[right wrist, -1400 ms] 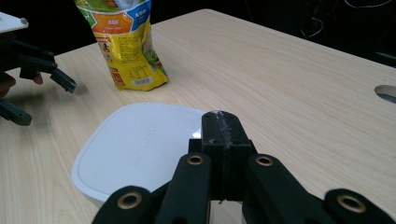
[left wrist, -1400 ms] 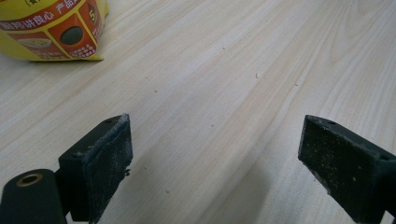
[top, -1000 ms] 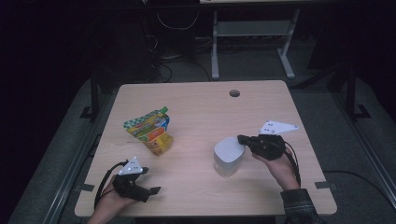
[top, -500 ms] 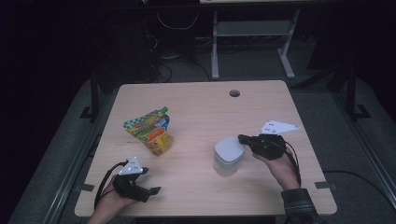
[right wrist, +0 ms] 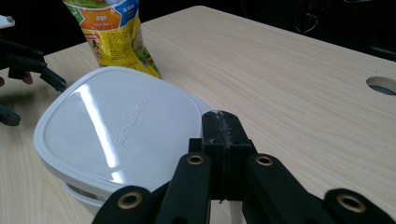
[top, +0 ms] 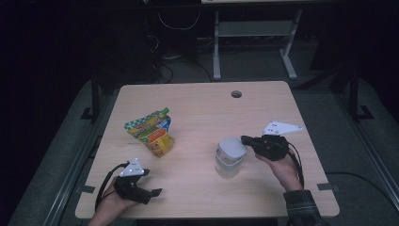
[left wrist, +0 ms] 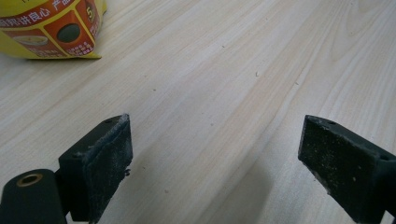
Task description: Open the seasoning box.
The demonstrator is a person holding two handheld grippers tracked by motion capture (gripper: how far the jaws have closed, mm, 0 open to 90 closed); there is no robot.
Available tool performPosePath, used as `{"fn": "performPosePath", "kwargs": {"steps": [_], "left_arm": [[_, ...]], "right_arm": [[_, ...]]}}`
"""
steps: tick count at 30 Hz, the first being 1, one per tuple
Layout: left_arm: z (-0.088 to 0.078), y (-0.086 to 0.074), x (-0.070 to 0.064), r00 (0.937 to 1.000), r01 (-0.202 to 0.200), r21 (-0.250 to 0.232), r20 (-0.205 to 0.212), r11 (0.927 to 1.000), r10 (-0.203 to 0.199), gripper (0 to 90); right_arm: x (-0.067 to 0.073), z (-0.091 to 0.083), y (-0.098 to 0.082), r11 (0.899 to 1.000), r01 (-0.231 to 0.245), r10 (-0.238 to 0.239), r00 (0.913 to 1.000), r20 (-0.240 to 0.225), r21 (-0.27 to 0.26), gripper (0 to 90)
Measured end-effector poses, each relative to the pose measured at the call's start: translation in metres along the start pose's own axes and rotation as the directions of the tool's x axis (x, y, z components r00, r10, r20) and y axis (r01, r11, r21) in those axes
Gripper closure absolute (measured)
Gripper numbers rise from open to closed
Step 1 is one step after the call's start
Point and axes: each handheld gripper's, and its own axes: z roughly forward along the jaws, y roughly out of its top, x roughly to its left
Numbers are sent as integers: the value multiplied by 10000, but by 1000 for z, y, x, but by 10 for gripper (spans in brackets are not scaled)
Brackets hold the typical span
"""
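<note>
A clear tub [top: 227, 165] with a white lid [top: 232, 147] stands right of the table's middle. My right gripper [top: 244, 139] is shut, and its tips rest against the lid's near rim [right wrist: 116, 126]. In the right gripper view the two jaws [right wrist: 224, 122] meet with nothing visible between them. A yellow and green snack pouch [top: 151, 134] lies left of centre. My left gripper [top: 151, 182] rests near the front left edge, open, pointing right. Its jaws [left wrist: 215, 154] stand wide over bare wood, with the pouch's corner [left wrist: 51, 28] beyond them.
The light wooden table [top: 197, 113] has a round cable hole [top: 236, 94] near its far edge. Beyond the table stand a metal frame and cables on a dark floor. Bare wood lies between the pouch and the tub.
</note>
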Motion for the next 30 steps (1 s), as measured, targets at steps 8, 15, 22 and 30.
{"fn": "performPosePath", "kwargs": {"steps": [8, 15, 22, 30], "left_arm": [[0, 0, 0, 10000, 16, -7, -5, 10000, -16, 97], [0, 0, 0, 10000, 55, -17, 5, 10000, -55, 97], [0, 0, 0, 10000, 60, -9, 7, 10000, -60, 97], [0, 0, 0, 10000, 69, -16, 7, 10000, -69, 97]], "right_arm": [[-1, 0, -1, 10000, -48, 48, 10000, 39, 16, 896], [-6, 2, -6, 9999, -159, 159, 9998, 140, 44, 896], [-7, 2, -8, 9996, -274, 273, 9995, 142, 45, 896], [-10, 4, -11, 9995, -293, 291, 9995, 134, 121, 896]]}}
